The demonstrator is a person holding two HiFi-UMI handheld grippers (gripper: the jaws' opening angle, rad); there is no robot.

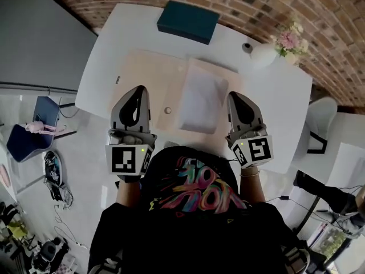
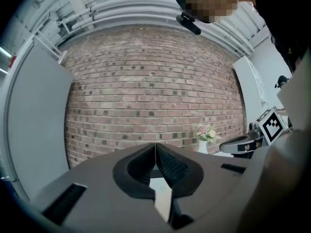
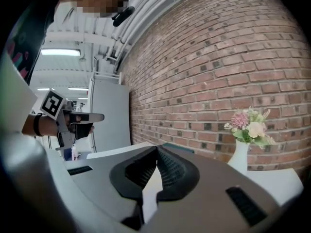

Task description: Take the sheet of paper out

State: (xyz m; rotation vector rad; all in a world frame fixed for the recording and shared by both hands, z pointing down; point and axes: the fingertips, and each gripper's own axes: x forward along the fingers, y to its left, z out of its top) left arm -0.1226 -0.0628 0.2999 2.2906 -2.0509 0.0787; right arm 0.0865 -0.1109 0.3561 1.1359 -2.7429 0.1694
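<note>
In the head view a pale, whitish flat sleeve or sheet (image 1: 199,101) lies on a beige mat (image 1: 151,76) on the white table (image 1: 274,104). I cannot tell whether paper is inside it. My left gripper (image 1: 138,89) hovers over the mat to the left of the sleeve. My right gripper (image 1: 233,95) is close to the sleeve's right edge. Both point away from the person towards the brick wall. The left gripper (image 2: 155,145) is shut with nothing between its pads. The right gripper (image 3: 157,148) also has its tips together and holds nothing.
A dark teal box (image 1: 188,21) sits at the table's far edge. A white vase (image 1: 263,54) with pink flowers (image 1: 290,39) stands at the far right. A small round object (image 1: 167,111) lies on the mat. Chairs and clutter surround the table on the floor.
</note>
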